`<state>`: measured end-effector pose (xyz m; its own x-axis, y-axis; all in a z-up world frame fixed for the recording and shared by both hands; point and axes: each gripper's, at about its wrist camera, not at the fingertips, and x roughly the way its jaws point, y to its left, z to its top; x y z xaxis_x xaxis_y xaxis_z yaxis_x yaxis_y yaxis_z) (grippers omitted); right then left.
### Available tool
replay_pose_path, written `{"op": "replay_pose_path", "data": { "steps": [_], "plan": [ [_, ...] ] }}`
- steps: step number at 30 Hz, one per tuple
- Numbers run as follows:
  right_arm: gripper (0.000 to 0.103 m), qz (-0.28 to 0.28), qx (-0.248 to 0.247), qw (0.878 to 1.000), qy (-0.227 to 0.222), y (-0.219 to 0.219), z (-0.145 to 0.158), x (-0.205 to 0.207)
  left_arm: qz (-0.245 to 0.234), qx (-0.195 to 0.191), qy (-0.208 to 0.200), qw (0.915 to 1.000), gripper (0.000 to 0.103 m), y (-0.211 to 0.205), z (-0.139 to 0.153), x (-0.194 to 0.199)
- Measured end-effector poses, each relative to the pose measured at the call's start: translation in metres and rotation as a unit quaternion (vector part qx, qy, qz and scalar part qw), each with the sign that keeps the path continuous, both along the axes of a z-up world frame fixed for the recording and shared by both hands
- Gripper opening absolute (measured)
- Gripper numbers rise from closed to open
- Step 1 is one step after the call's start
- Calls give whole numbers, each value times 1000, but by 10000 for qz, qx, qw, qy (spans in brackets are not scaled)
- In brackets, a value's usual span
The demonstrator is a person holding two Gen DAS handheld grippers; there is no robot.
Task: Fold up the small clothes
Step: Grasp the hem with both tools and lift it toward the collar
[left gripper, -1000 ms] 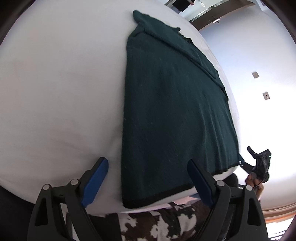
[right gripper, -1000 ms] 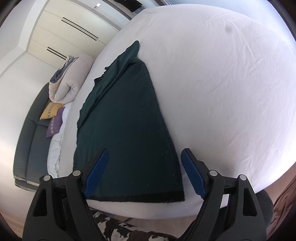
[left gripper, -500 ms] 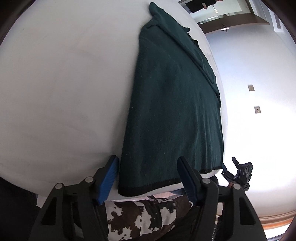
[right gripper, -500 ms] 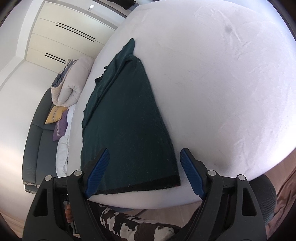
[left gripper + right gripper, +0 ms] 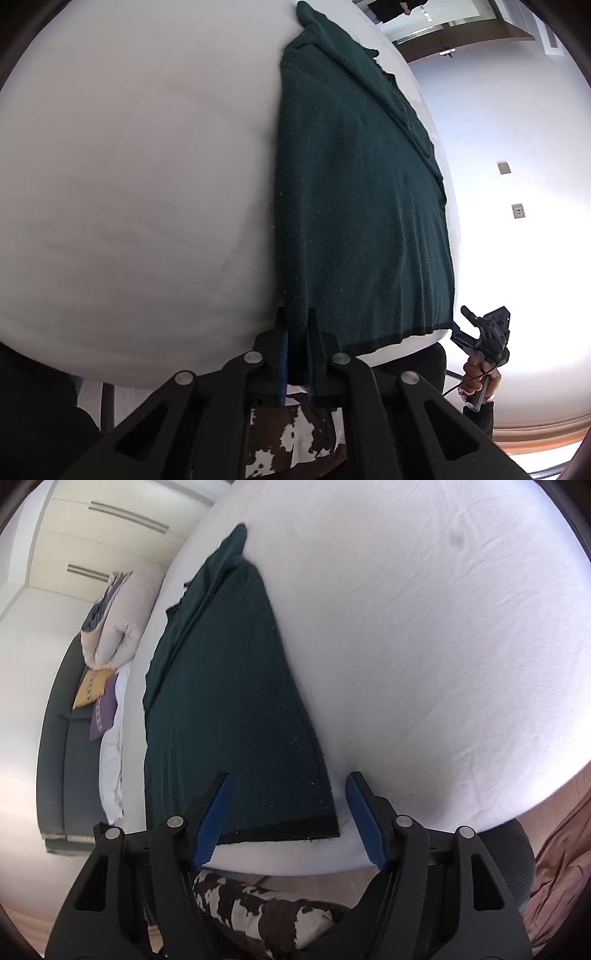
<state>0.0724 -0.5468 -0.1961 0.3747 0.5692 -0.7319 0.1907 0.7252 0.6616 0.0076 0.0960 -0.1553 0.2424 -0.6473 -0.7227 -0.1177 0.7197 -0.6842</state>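
A dark green knit garment (image 5: 354, 192) lies flat and lengthwise on a white bed (image 5: 140, 177), its black-trimmed hem at the near edge. My left gripper (image 5: 297, 325) is shut on the hem's near left corner. In the right wrist view the same garment (image 5: 229, 701) lies ahead, and my right gripper (image 5: 288, 797) is open, its blue pads either side of the hem's right corner (image 5: 325, 830), not touching it. The right gripper also shows in the left wrist view (image 5: 487, 332), held by a hand.
A dark sofa (image 5: 59, 738) with a rolled duvet (image 5: 114, 624) and yellow and purple cushions stands left of the bed. Cow-patterned fabric (image 5: 258, 912) is below the bed's near edge. A white wall (image 5: 517, 184) lies to the right.
My left gripper moved in and closed on the hem's left corner. My right gripper moved closer to the hem's right corner and stayed open.
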Motion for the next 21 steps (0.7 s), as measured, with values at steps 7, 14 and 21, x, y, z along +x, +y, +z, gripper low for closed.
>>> {"op": "replay_pose_path", "data": {
  "steps": [7,14,21],
  "plan": [
    [7,360,-74,9992,123,16,-7,3,148,-283,-130,9994,6,12,3,-10],
    [5,243,106,9991,-316,16,20,-2,408,-996,-543,9927,6,26,32,-8],
    [5,157,493,9952,-833,25,52,22,960,-1719,-1118,9740,5,53,66,10]
  ]
}}
